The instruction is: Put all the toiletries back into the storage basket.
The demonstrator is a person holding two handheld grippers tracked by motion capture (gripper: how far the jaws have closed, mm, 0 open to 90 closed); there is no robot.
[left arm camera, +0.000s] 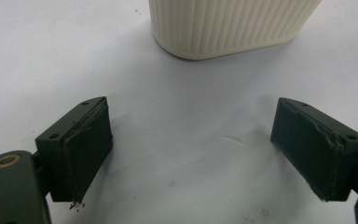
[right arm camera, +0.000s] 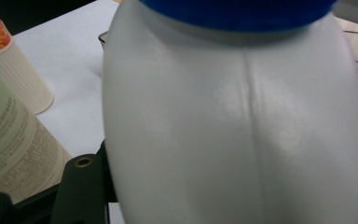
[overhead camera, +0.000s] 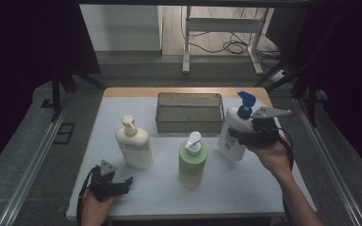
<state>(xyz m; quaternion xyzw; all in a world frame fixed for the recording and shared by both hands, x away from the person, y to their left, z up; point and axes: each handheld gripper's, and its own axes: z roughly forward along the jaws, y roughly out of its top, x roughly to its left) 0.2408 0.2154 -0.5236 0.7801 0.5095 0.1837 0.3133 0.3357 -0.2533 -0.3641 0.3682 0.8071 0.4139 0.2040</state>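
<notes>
- The mesh basket (overhead camera: 189,113) at upper centre of the desk (overhead camera: 254,188) holds nothing.
- The right tongs (overhead camera: 245,137) clamp the white bottle with a blue pump (overhead camera: 233,132), tilted at centre right.
- The left tongs (overhead camera: 122,184), lower left, gape wide and hold nothing, just before the cream bottle (overhead camera: 134,143).
- The green bottle (overhead camera: 192,162) stands at centre.

Ahead of my fingers the desk (overhead camera: 122,197) is spread with a white sheet, a strip of wood showing along its far edge. Beyond that edge runs grey floor (overhead camera: 136,70), then a pale wall panel (overhead camera: 120,26) and a white metal frame (overhead camera: 224,28) with black cables (overhead camera: 233,46) looped beneath it. Dark curtains (overhead camera: 23,42) hang off to both sides. Grey rails (overhead camera: 33,165) flank the desk. The light is dim.
</notes>
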